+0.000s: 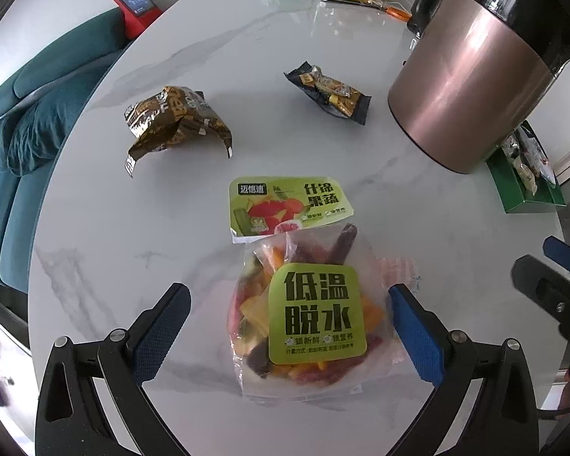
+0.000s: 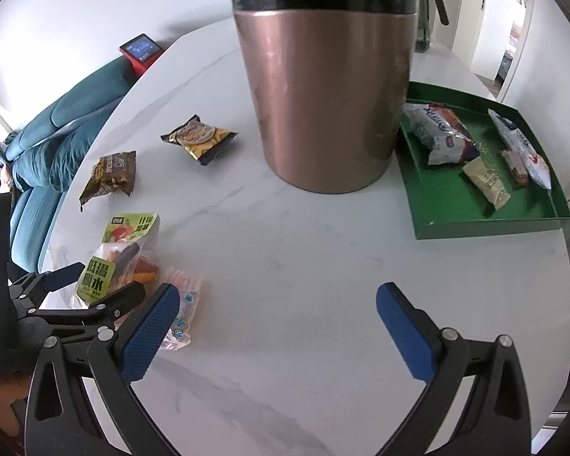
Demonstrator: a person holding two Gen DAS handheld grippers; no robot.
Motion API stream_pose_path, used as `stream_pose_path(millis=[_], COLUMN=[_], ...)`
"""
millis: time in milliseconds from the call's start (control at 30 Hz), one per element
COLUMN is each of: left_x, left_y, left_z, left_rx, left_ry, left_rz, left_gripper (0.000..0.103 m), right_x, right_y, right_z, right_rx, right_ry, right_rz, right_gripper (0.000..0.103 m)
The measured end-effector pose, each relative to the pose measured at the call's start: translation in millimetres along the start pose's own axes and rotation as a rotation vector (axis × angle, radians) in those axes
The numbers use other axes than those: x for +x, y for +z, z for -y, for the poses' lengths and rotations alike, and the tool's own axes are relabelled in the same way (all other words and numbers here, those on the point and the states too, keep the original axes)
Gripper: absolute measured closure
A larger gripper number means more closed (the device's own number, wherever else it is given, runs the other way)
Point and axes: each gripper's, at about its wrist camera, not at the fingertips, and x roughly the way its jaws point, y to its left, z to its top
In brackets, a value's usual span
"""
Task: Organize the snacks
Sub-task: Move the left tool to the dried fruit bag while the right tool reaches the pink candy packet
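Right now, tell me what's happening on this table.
A person is sorting snacks on the white marble table with two handheld grippers. The left gripper, jaws open, straddles the clear bag of dried fruit with green labels without gripping it. The right gripper hovers open and empty. The crumpled brown packet and black-and-yellow packet lie loose. The green tray, beside the copper-coloured canister, already holds several packets.

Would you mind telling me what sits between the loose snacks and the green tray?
The big copper-coloured jug stands between the cookie packet and the green tray, as the right wrist view shows.
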Motion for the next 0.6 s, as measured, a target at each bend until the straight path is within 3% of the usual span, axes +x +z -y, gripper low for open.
stream_pose_path(millis=[600], left_x=[3.5], left_y=[-3.3], left_z=[-45.4], left_rx=[-0.008], left_ry=[-0.018], left_rz=[-0.018], left_gripper=[0.012], right_x=[46.8], right_y=[-17.5], right_z=[-56.4], right_rx=[-0.093], right_ry=[-0.04], right_rz=[-0.089], right_gripper=[0.0])
